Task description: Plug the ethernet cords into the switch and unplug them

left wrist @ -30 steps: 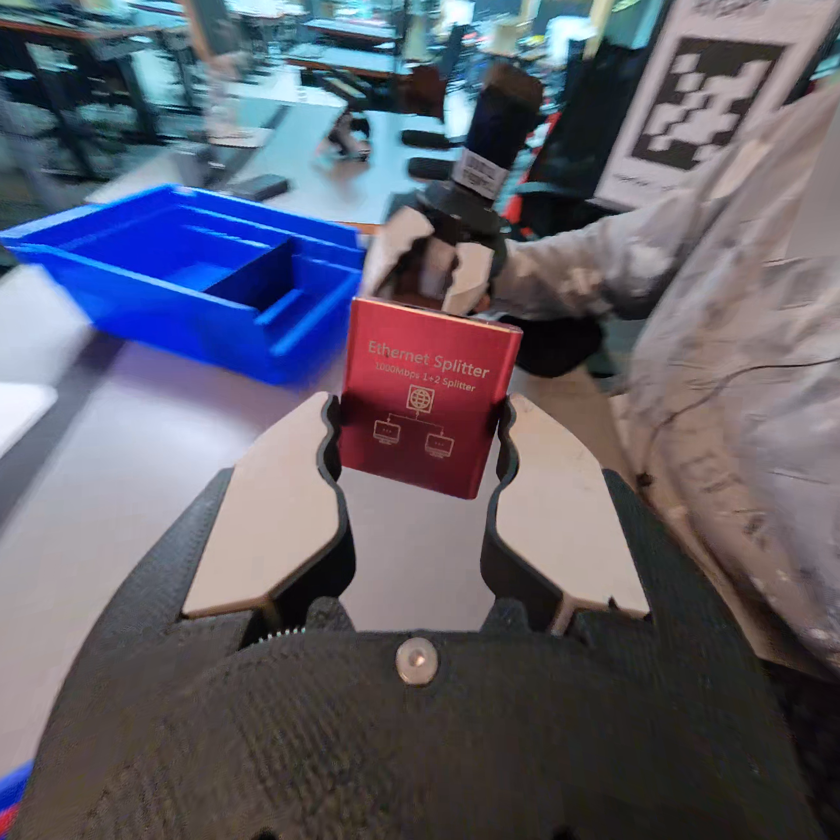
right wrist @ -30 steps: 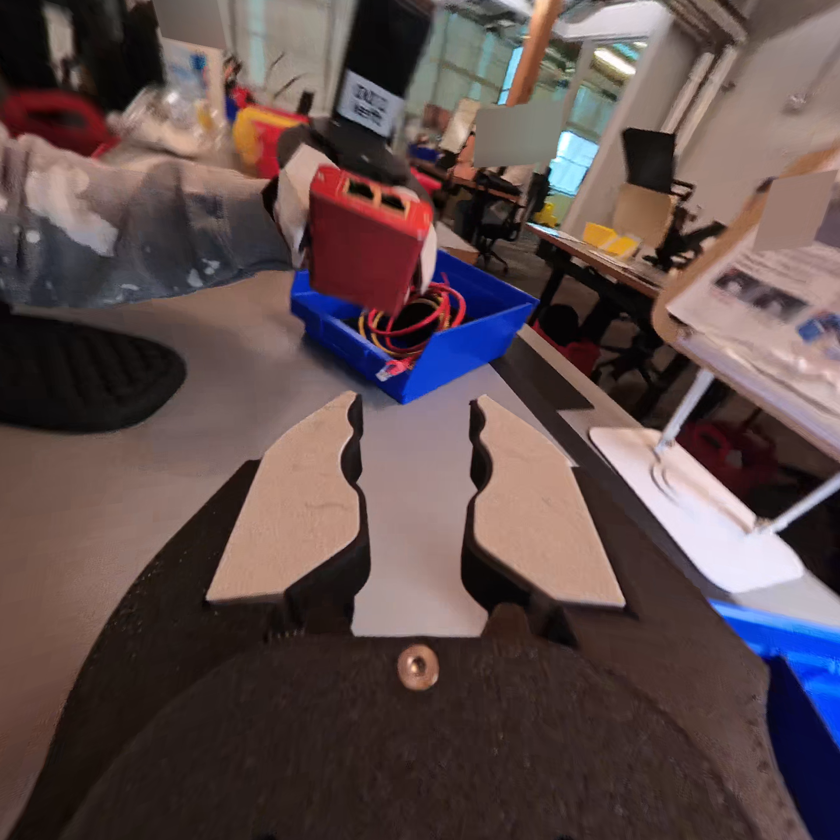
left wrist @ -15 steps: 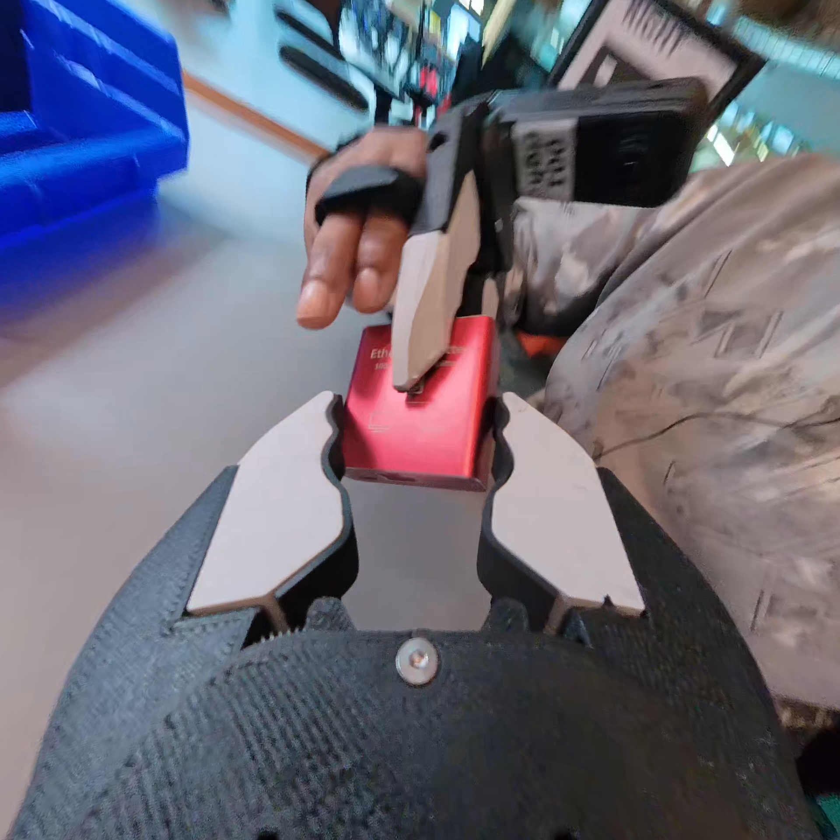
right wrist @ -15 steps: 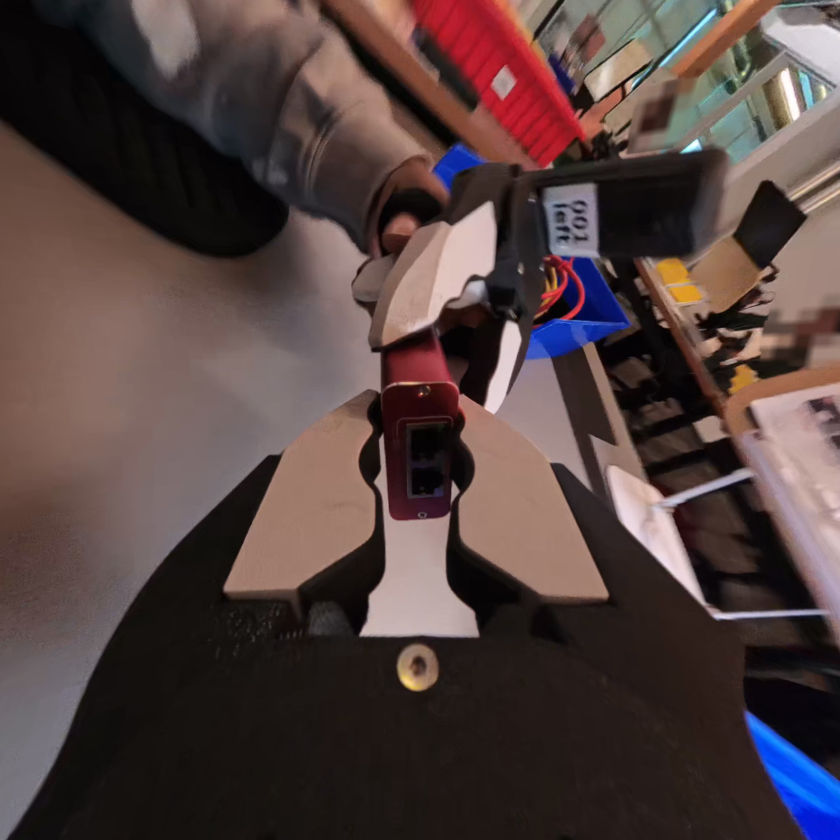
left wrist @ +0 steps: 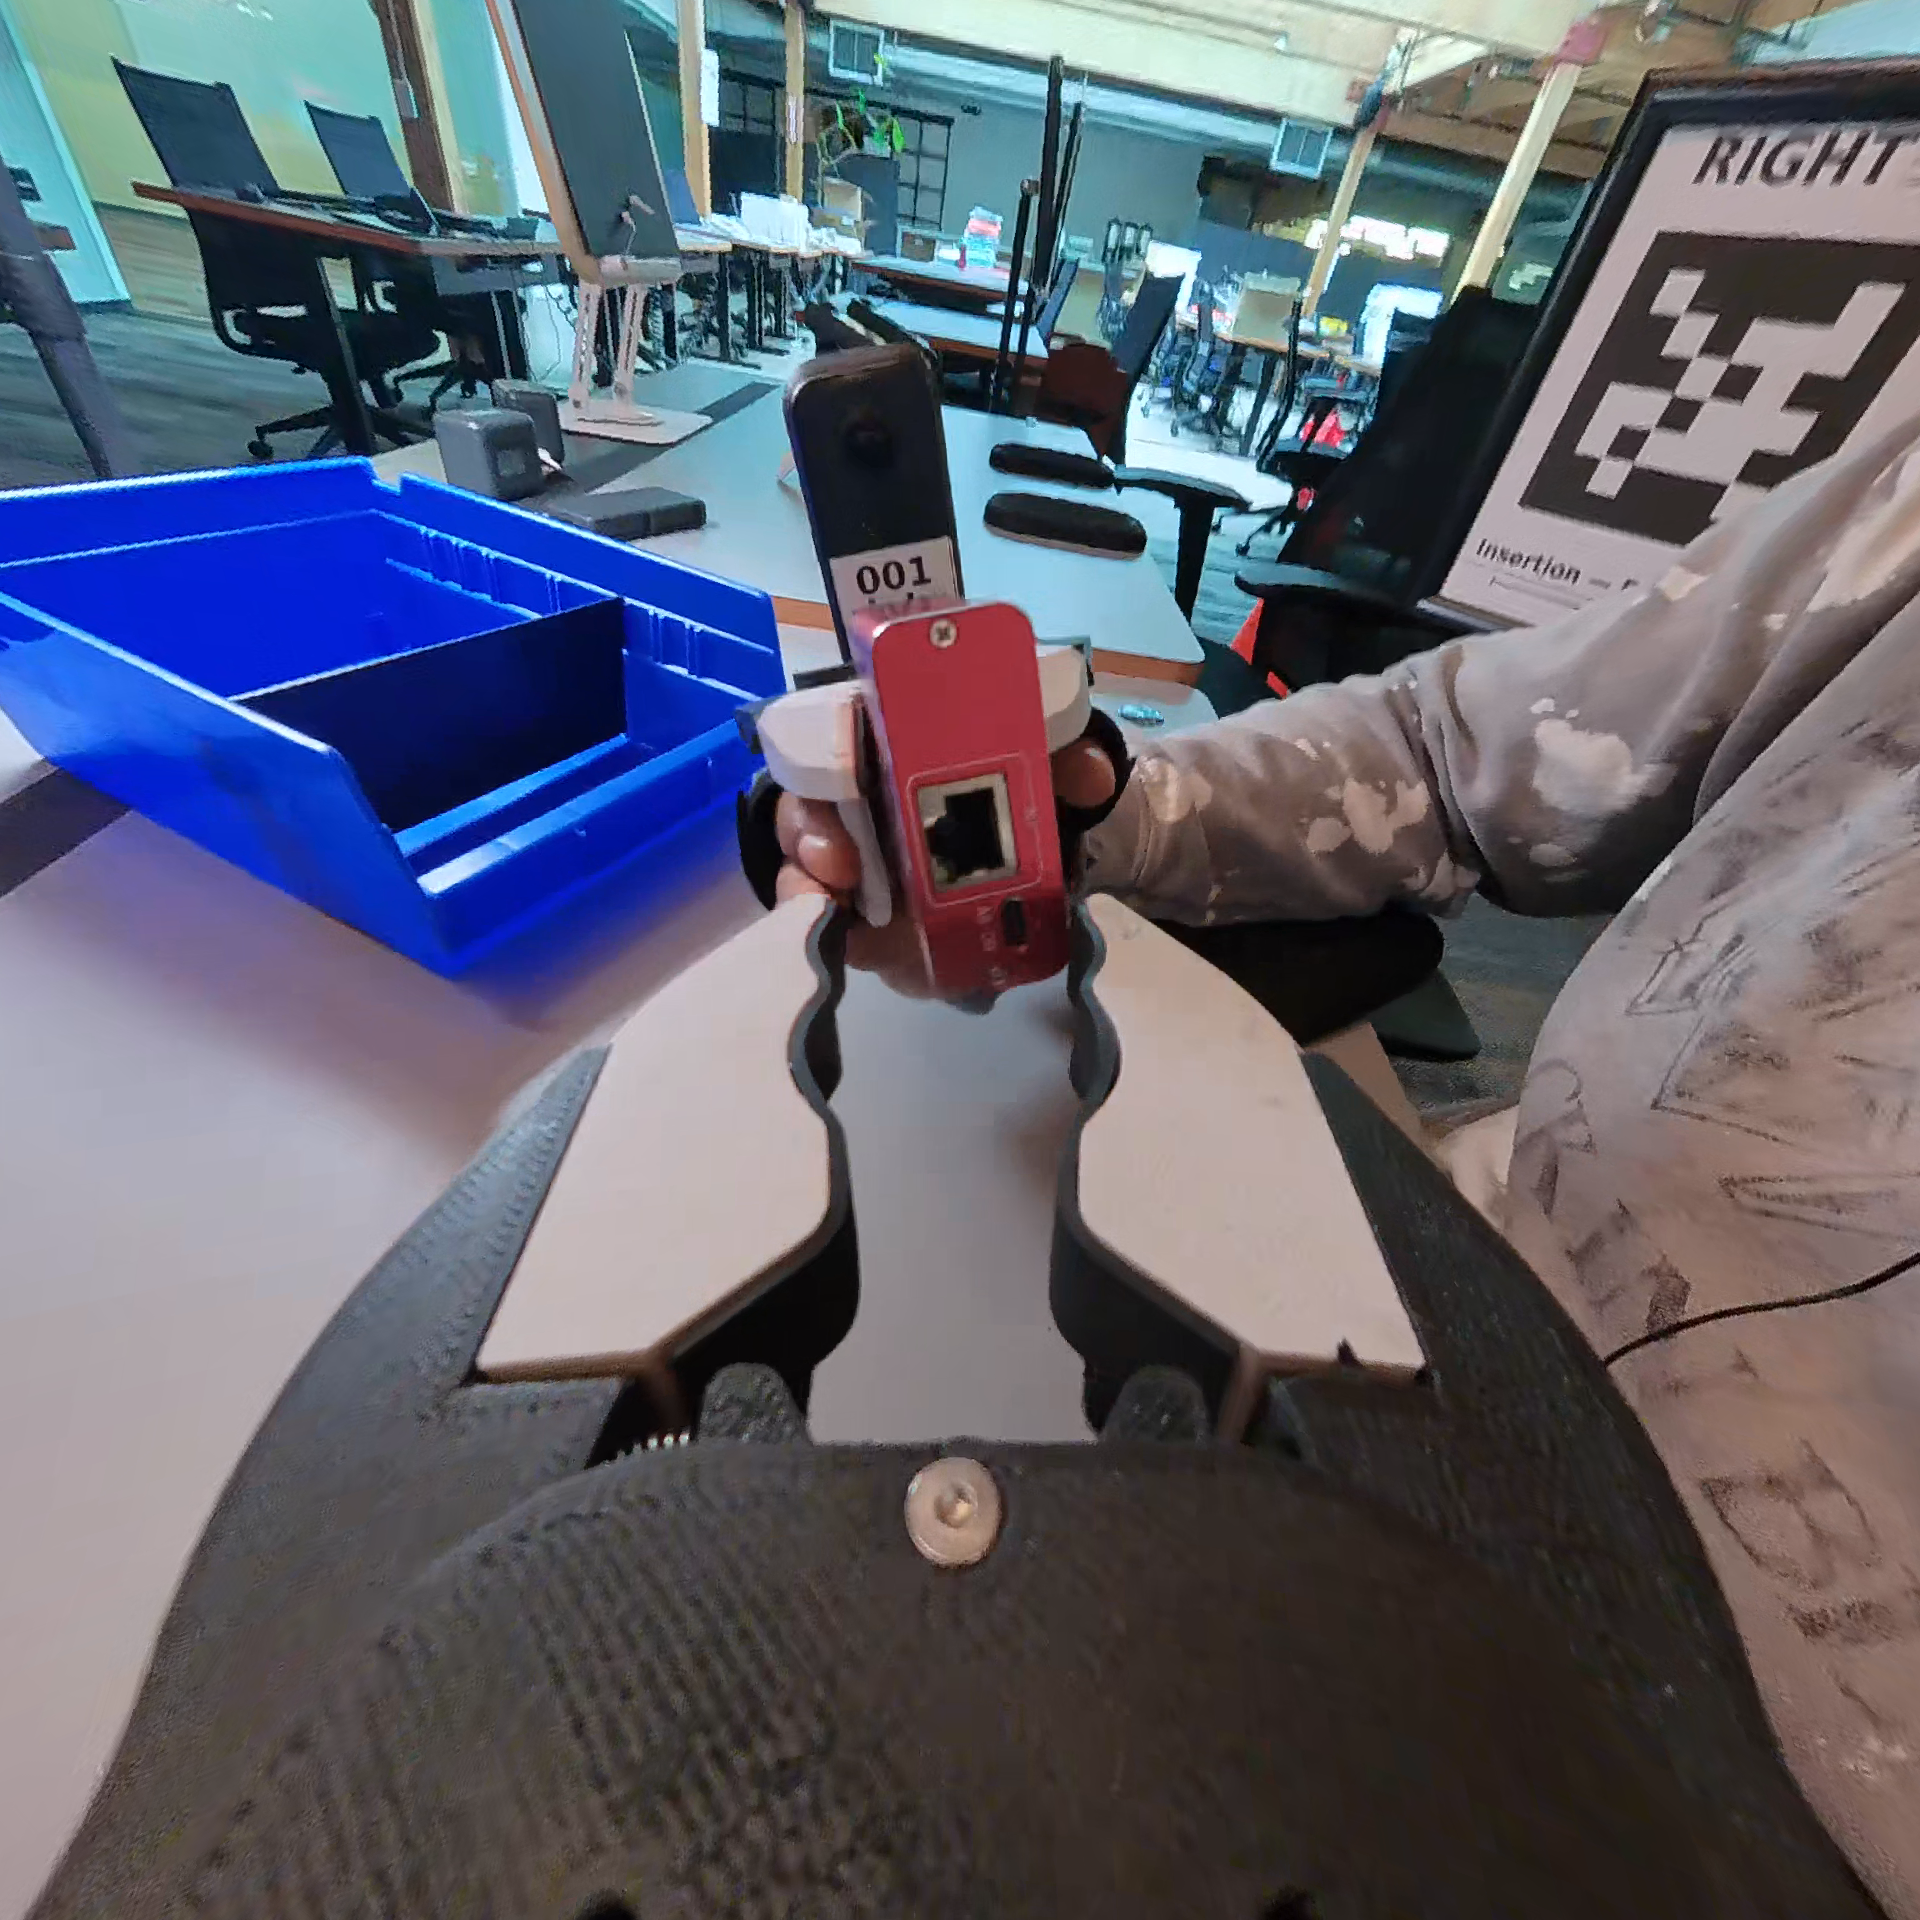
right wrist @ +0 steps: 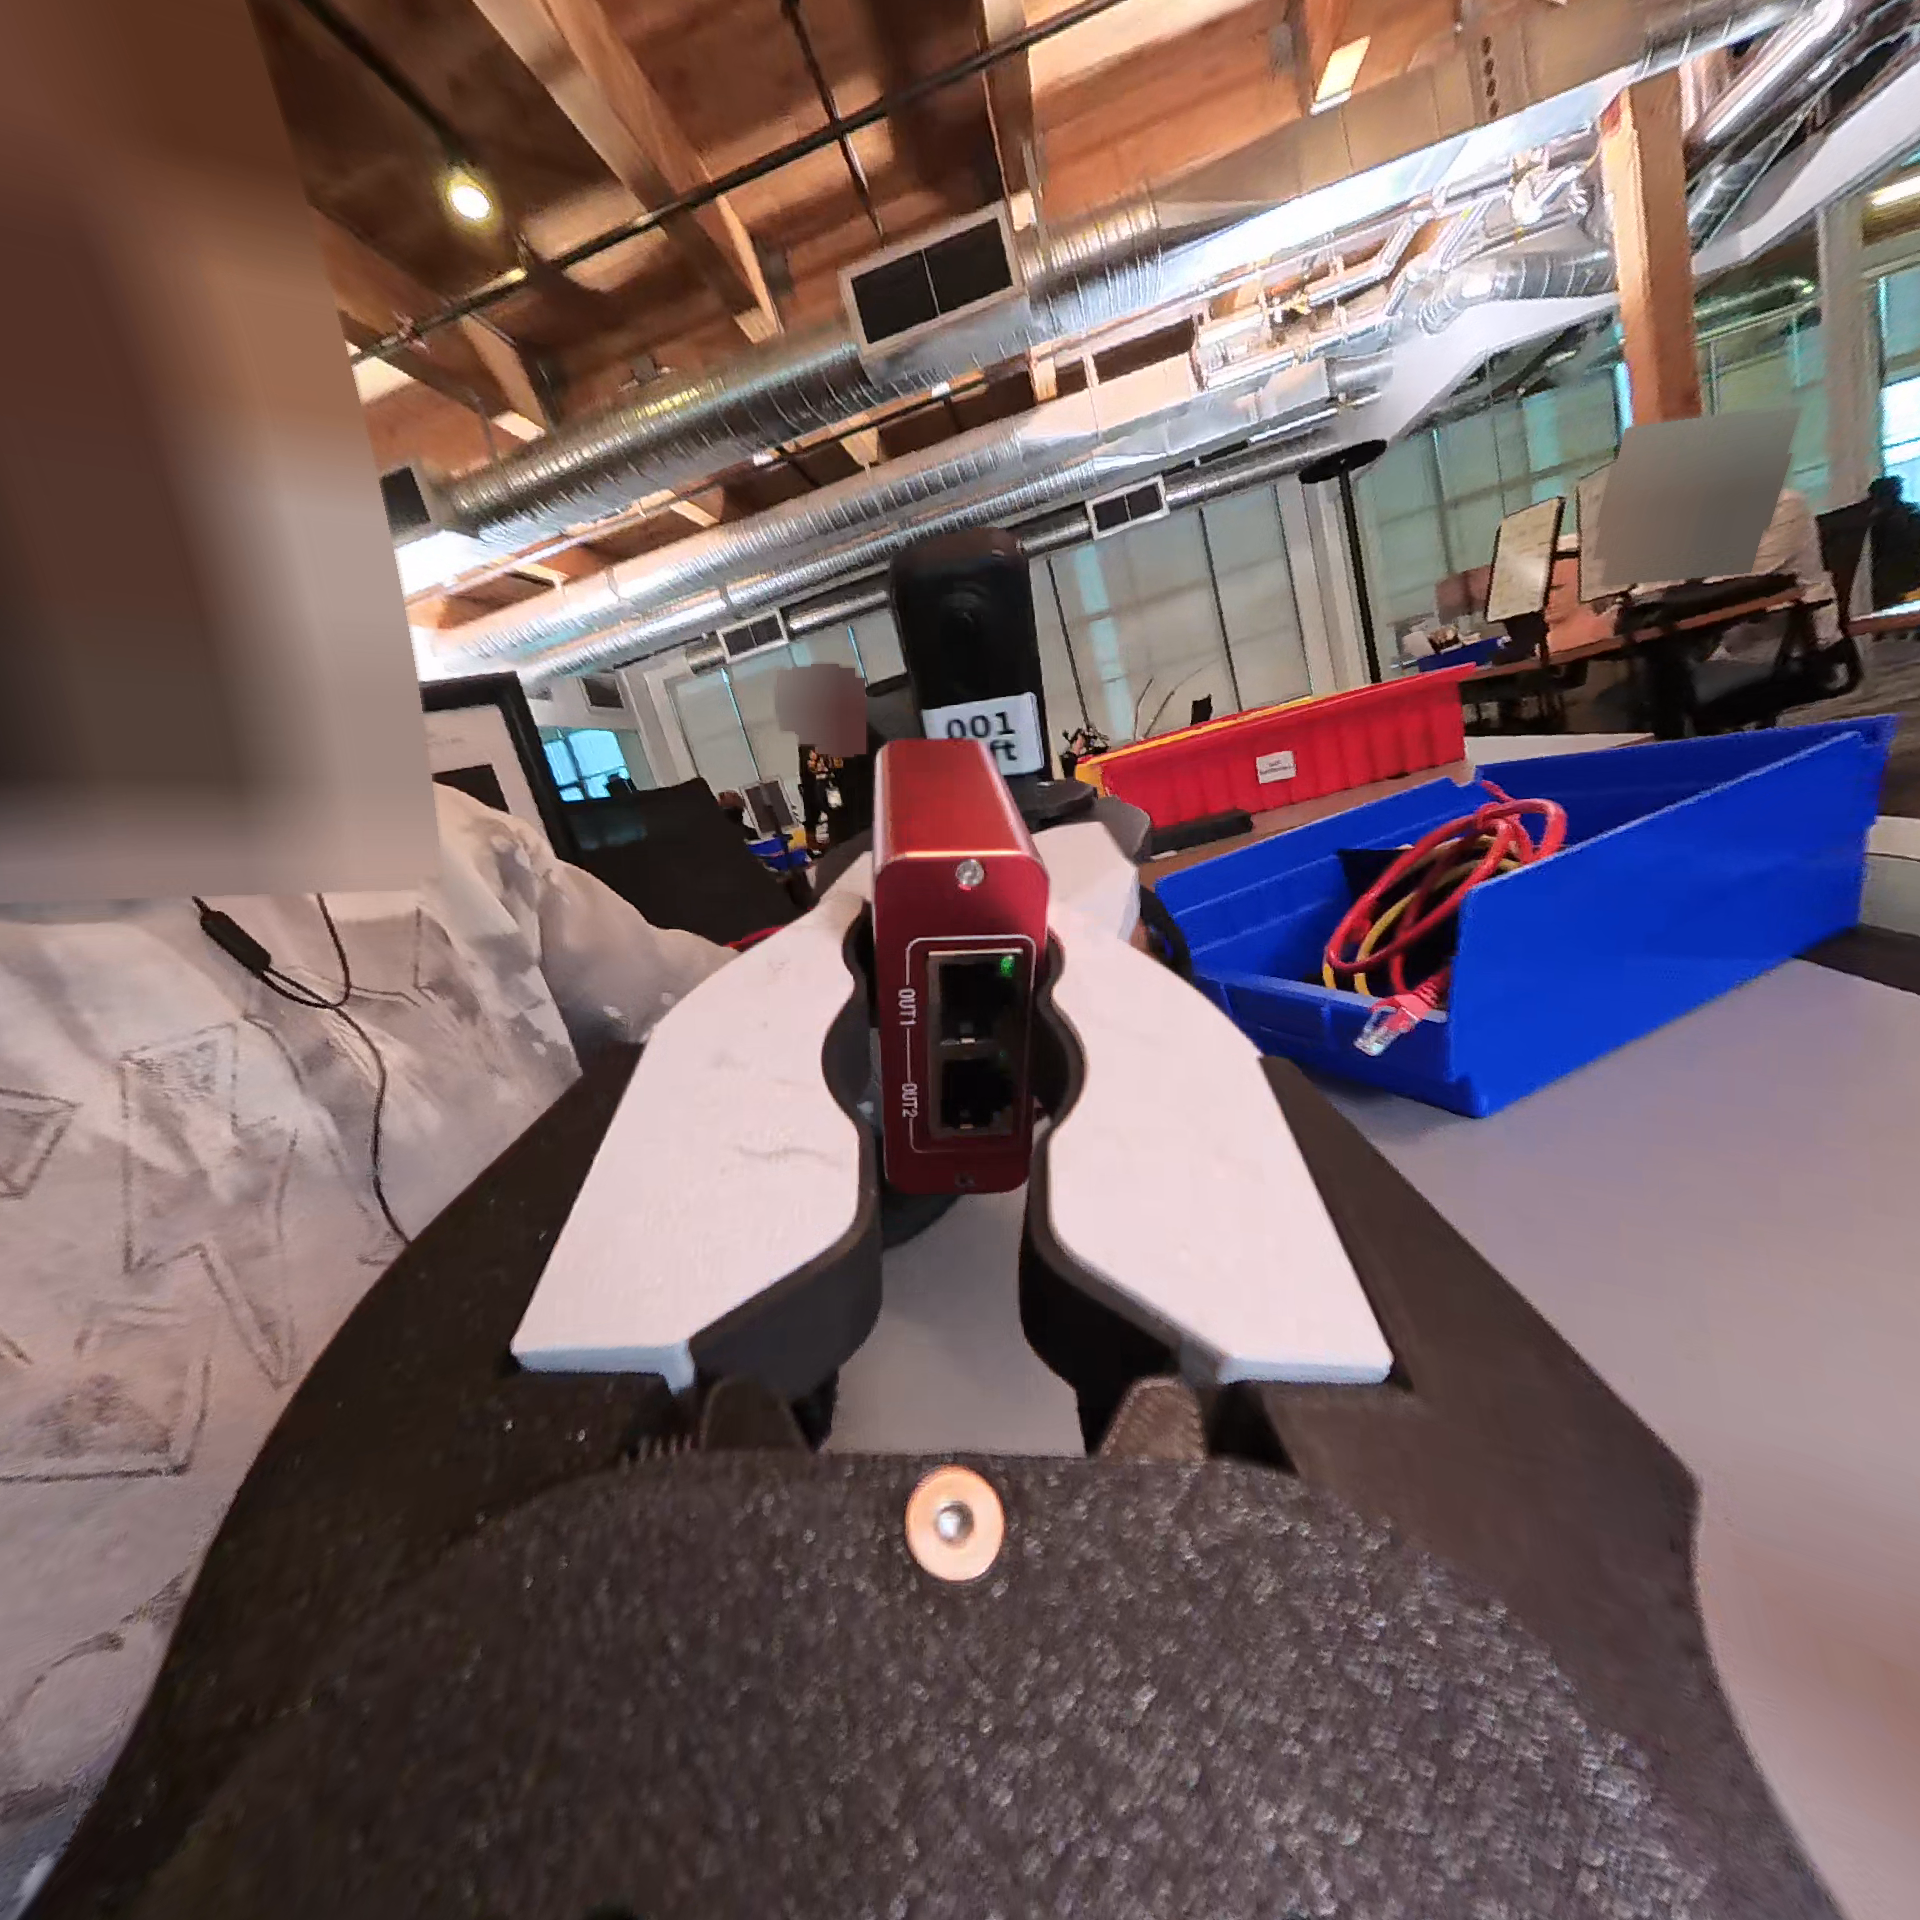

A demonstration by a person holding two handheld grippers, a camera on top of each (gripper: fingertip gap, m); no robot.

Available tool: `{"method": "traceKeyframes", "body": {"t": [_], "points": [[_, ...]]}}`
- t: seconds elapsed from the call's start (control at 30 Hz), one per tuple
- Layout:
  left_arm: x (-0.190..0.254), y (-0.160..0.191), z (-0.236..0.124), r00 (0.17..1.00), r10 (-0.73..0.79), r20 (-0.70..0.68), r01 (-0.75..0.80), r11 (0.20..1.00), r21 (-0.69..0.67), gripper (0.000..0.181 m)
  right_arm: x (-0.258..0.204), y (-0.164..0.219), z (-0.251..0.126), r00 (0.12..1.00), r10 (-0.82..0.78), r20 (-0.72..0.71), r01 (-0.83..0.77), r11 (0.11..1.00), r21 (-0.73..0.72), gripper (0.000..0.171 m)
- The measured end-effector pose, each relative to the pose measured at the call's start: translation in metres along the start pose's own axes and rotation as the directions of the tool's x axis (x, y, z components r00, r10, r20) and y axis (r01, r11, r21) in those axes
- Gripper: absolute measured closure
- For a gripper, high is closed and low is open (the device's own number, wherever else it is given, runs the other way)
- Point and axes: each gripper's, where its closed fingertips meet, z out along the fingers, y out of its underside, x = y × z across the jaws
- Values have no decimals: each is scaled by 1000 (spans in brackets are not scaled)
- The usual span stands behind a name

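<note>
The red switch (right wrist: pixel 961 1039) is held above the table in my right gripper (right wrist: pixel 956 935), which is shut on its two wide faces. Its two-port end faces the right wrist camera. In the left wrist view the switch (left wrist: pixel 971 790) shows its single-port end, with the right gripper's white fingers (left wrist: pixel 816 748) on both sides. My left gripper (left wrist: pixel 951 925) is open, its tips level with the switch's lower end and not clamped on it. Red and yellow ethernet cords (right wrist: pixel 1444 904) lie coiled in a blue bin (right wrist: pixel 1662 935) on the right.
An empty blue bin with a divider (left wrist: pixel 260 790) stands on the grey table at the left. The person's patterned sleeve (left wrist: pixel 1351 800) reaches in from the right. A framed marker board (left wrist: pixel 1714 364) stands at the back right. A red bin (right wrist: pixel 1299 758) sits behind the cord bin.
The switch has passed from my left gripper to my right. The right gripper closed on it, the left let go, and both views turned back level.
</note>
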Motion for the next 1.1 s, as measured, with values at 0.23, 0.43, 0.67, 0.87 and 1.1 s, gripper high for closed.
{"method": "traceKeyframes", "body": {"t": [0.23, 0.43, 0.67, 0.87, 1.1], "points": [[-2, 14, -10, 997, 46, -55, -50, 995, -87, 155, 6, 31, -5, 981, -185, -50, 162, 939, -302, 145], [-7, 16, -17, 996, -1, -90, -5, 998, -62, 155, 12, 38, -1, 969, -221, -105, 174, 923, -343, 145], [-8, 13, -13, 992, -50, -114, 52, 999, 9, 155, 11, 28, 0, 974, -183, -132, 140, 948, -285, 144], [-8, 11, -14, 994, -27, -101, 30, 999, 23, 153, 8, 18, 2, 982, -145, -125, 111, 962, -248, 146], [-92, -19, -112, 926, 194, 322, -174, 981, -91, 143, 11, -22, -21, 972, -158, -171, 134, 980, -147, 145]]}}
